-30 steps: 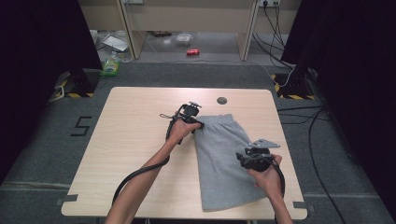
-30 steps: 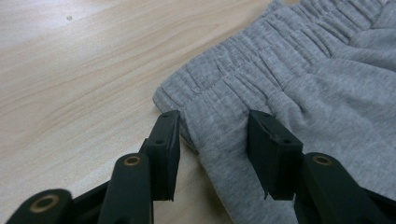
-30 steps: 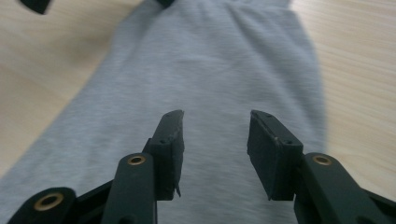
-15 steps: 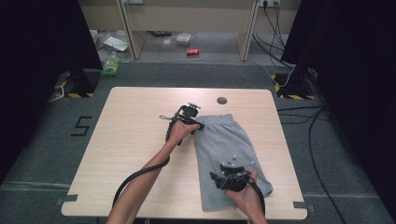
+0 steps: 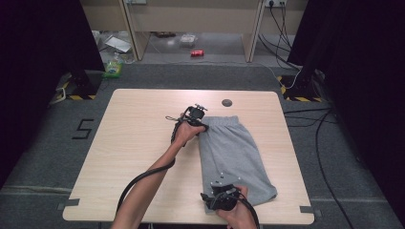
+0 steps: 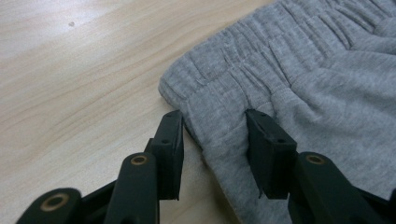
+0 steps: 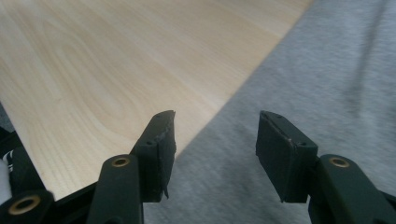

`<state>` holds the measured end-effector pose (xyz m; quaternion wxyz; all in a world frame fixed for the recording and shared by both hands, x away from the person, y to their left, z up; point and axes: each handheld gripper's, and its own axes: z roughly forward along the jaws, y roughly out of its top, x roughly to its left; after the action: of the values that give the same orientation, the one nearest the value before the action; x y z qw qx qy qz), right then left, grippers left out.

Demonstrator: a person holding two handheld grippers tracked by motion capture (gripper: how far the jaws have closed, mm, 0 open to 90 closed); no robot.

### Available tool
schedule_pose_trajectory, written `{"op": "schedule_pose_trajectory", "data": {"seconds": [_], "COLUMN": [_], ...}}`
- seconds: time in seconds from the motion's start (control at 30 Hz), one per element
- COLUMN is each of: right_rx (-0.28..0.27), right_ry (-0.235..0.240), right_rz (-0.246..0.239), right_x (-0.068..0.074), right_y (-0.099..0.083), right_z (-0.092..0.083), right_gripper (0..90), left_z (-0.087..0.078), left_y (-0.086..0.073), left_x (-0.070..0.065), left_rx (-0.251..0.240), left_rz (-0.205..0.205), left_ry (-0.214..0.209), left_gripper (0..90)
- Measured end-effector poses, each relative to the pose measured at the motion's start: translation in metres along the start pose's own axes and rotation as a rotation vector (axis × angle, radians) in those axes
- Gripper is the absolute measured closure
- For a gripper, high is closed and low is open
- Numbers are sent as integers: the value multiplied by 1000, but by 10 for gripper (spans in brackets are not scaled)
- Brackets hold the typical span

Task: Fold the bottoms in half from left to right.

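- Change noted: against the earlier high-view pictures, my right gripper [image 5: 220, 198] has come off the right side of the grey shorts [image 5: 234, 152] and now sits at their near left corner, close to the near table [image 5: 138, 143] edge.
- The fabric that stood bunched under that gripper at the right edge a second ago now lies flat; the shorts read as a folded, longish panel.
- Right gripper state: its jaws have just been opening and stand moderately apart. In the right gripper view [image 7: 212, 149] they straddle the left edge of the cloth, one jaw over wood, one over fabric, pads pressing on nothing.
- Left gripper [image 5: 195, 119] has kept its place at the far left corner, on the waistband. In the left gripper view [image 6: 215, 149] the jaws have just been closing, with the elastic corner between them. I judge the pads at the cloth but not yet clamped.
- Meaning for the work: I judge both grippers are set on the left edge, ready to pinch and carry it rightward for another fold.
- Location: the shorts lie right of table centre, waistband far, hems near.
- Edges and room: the near hem lies just short of the near table edge, so little margin there. Broad bare wood to the left, a narrower strip to the right. A small dark disc [image 5: 227, 102] sits beyond the waistband, apart from it.
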<state>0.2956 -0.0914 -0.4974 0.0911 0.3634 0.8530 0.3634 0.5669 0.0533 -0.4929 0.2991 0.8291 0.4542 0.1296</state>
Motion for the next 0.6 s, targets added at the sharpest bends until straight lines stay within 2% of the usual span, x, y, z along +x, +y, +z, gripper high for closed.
{"op": "schedule_pose_trajectory", "data": {"seconds": [0.13, 0.23, 0.33, 0.47, 0.6], "right_rx": [23, 34, 40, 33, 27], "right_ry": [15, -22, -72, -86, -92], "right_rz": [-21, -75, -118, -112, -119], "right_x": [8, 14, 17, 12, 12], "right_y": [-2, -3, -3, -4, -4], "right_z": [5, 10, 10, 8, 9], "right_gripper": [465, 485, 577, 726, 812], "left_z": [0, 0, 0, 0, 0], "left_y": [-1, 0, 0, 0, 0], "left_x": [0, 0, -1, -1, 0], "left_rx": [-2, -2, 0, 0, 3], "left_rz": [0, 7, 10, 14, 21], "left_ry": [-2, 3, 5, 5, 0], "left_gripper": [580, 584, 587, 590, 595]}}
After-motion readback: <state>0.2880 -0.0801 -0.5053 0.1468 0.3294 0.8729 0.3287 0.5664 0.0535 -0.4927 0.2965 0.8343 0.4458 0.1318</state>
